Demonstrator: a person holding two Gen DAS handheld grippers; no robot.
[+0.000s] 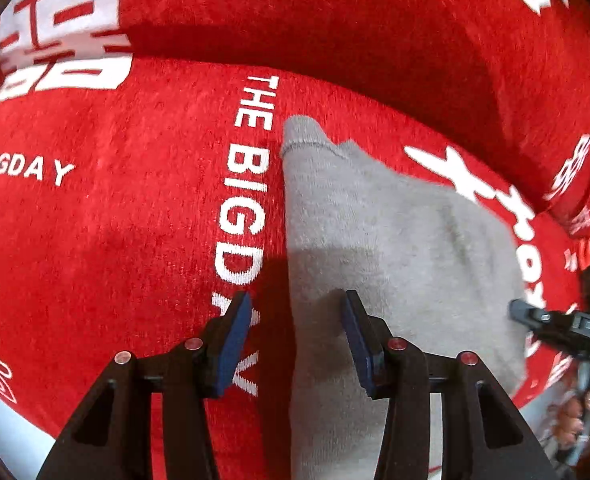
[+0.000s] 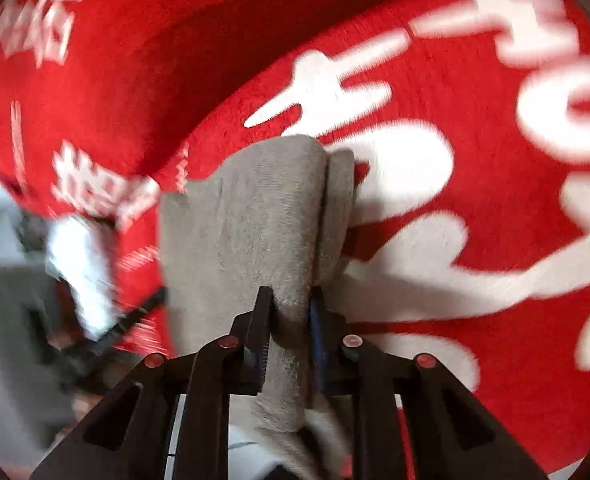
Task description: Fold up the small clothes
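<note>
Fleece, grey and softly napped, makes up the small garment [image 1: 395, 240] lying on a red plush cover [image 1: 135, 220]. Its stitched hem shows at the far corner in the left wrist view, where a small tab of cloth sticks out past the seam. The cover has a short, brushed pile printed with white lettering — "THE BIGDAY" runs just beside the garment's straight left edge, and bolder white characters sit beyond its far side.

The left gripper [image 1: 295, 340] hangs above that edge with its dark blue pads spread apart, one over the red pile and one over the grey fleece, nothing pinched between them. At the right of that view the right gripper's black tip meets the garment's far edge.

From the right wrist the right gripper [image 2: 291, 320] is pressed together on a bunched fold of the grey fleece [image 2: 247, 220] — the cloth rises between the pads and stands up in a doubled, rolled flap against the red cover [image 2: 495, 340]. The picture is motion-blurred, and the pale and dark shapes at its left edge cannot be made out.
</note>
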